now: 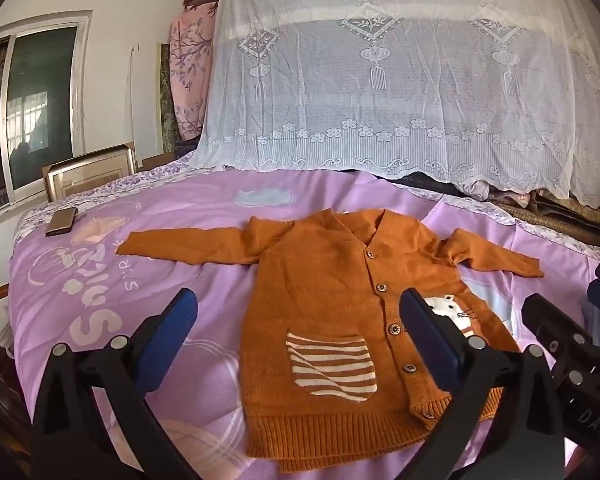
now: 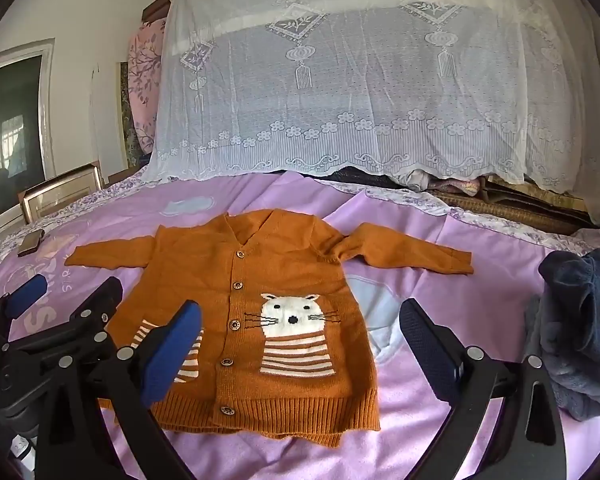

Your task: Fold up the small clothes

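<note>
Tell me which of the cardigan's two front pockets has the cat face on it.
The pocket with the white cat face sits on the right gripper's side of the button row. The other pocket, on the left gripper's side, has only stripes.

orange cardigan [image 2: 260, 312], flat, buttoned, slvs out

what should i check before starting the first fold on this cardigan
1. Orange cardigan lies flat, front up: ok.
2. Both sleeves spread outward: ok.
3. Buttons fastened: ok.
4. Left tool open, holding nothing: ok.
5. Right tool open, holding nothing: ok.
6. Dark blue clothes pile clear of the right sleeve: ok. Phone clear of the left sleeve: ok.
</note>
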A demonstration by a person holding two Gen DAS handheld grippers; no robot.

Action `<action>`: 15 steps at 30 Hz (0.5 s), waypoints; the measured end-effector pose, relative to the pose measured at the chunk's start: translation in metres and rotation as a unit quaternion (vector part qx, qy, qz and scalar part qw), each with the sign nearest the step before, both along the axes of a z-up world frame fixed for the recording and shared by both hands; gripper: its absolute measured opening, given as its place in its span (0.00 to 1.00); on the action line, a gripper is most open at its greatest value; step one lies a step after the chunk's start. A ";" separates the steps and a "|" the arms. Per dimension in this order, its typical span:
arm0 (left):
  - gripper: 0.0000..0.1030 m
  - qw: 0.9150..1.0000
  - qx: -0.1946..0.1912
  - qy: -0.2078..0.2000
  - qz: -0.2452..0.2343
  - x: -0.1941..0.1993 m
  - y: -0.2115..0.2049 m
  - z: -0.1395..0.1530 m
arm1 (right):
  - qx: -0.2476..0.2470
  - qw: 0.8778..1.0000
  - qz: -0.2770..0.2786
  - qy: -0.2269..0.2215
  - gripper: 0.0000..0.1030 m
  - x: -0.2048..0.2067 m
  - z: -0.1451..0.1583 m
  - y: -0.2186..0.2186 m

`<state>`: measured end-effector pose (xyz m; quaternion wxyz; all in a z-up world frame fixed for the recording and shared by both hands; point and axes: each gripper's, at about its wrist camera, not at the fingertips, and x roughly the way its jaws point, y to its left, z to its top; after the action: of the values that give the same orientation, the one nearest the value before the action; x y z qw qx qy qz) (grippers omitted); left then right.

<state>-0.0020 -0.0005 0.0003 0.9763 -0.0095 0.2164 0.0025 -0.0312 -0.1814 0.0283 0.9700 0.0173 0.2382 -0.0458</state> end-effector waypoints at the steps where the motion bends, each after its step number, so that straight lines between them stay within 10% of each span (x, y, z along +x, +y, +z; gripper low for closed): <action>1: 0.96 1.000 0.000 0.004 0.000 -0.003 -0.001 0.000 | 0.003 1.000 -0.001 0.001 0.97 -0.003 0.002 -0.001; 15: 0.96 0.999 0.030 0.026 -0.017 -0.017 -0.021 -0.009 | 0.011 1.000 0.009 0.010 0.97 -0.019 0.001 -0.009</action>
<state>-0.0194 -0.0218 -0.0091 0.9700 0.0234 0.2420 -0.0073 -0.0500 -0.1903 0.0295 0.9677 0.0258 0.2484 -0.0347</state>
